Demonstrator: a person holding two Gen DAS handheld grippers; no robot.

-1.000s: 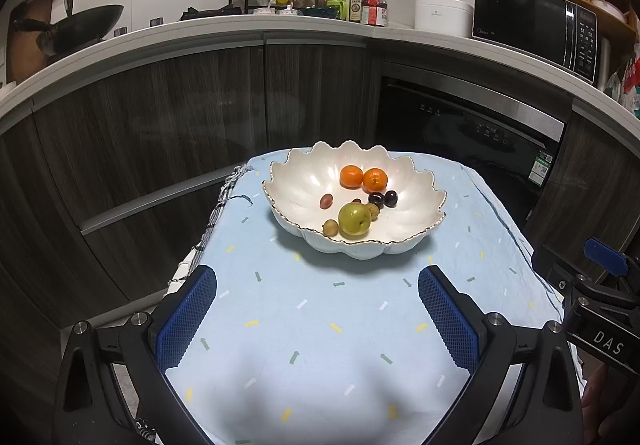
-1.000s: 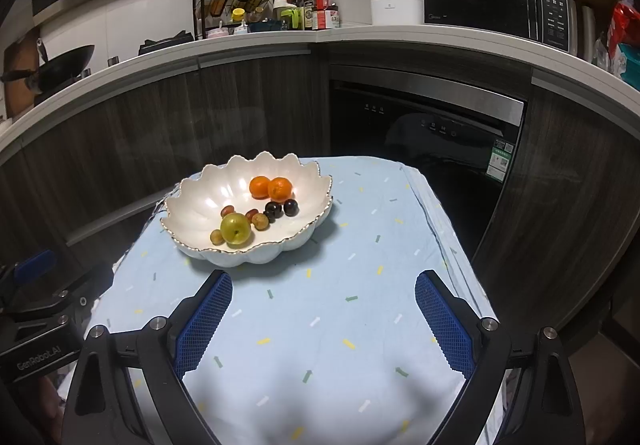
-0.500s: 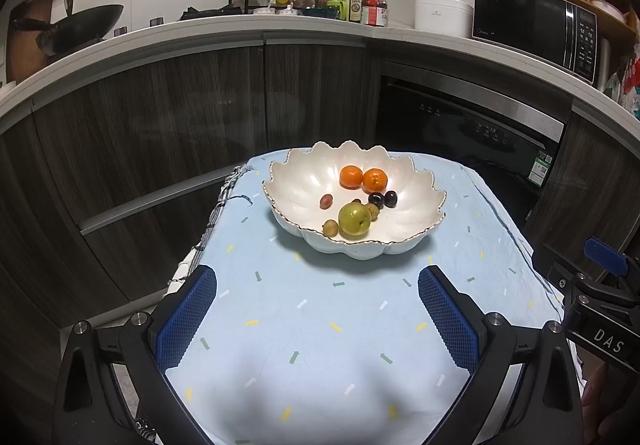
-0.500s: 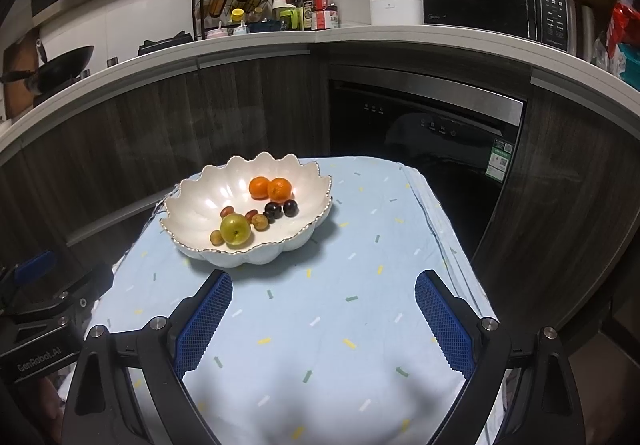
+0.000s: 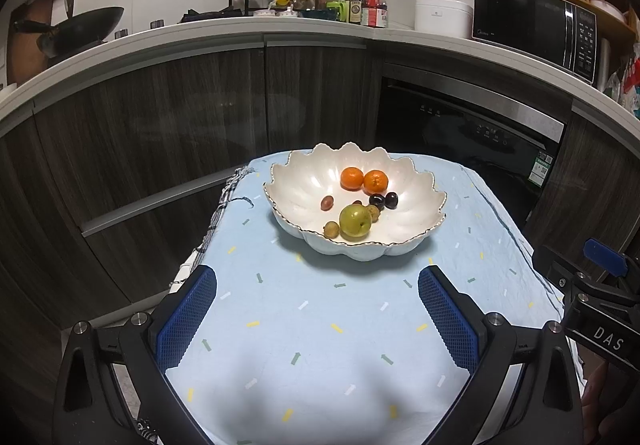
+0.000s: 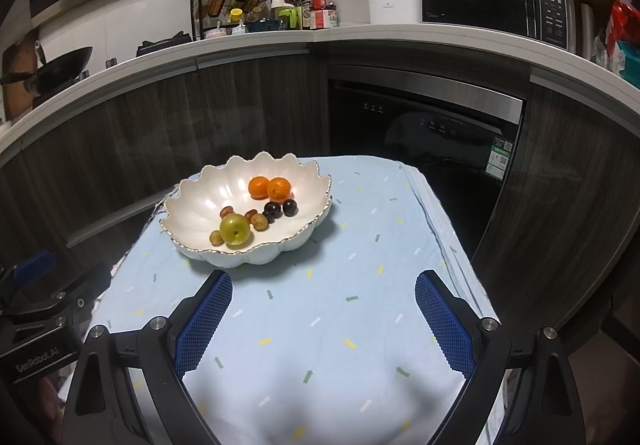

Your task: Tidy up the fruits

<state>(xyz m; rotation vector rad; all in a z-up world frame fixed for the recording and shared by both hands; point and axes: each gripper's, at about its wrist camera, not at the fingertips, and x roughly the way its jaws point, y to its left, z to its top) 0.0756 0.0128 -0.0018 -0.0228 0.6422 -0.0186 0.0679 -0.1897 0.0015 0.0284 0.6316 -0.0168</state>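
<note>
Change: nothing is shifting between the earlier views and this one; both grippers are staying where they were and every fruit is lying in the same spot
Left gripper (image 5: 317,319): hovering over the near edge of the table, its blue pads standing wide apart with nothing between them
Right gripper (image 6: 323,319): likewise hanging above the near edge, spread wide and carrying nothing
Bowl (image 5: 416,241): a white scalloped dish sitting on the blue cloth (image 5: 320,325) toward the far edge of the table, closer to the far left corner, well apart from both tools
Fruits: all resting inside the bowl; two oranges (image 5: 364,179) touching each other at the back, two dark plums (image 5: 383,200) just in front of them, a green apple (image 5: 355,220) near the front wall with small brownish fruits (image 5: 331,229) beside it, and a reddish one (image 5: 327,202) lying alone to the left
Loose fruit: none showing on the cloth itself
Meaning for the task: with no movement and everything gathered in the dish, I am judging this as either a pause before the first reach or the work already being finished; the pictures are not settling which
</note>
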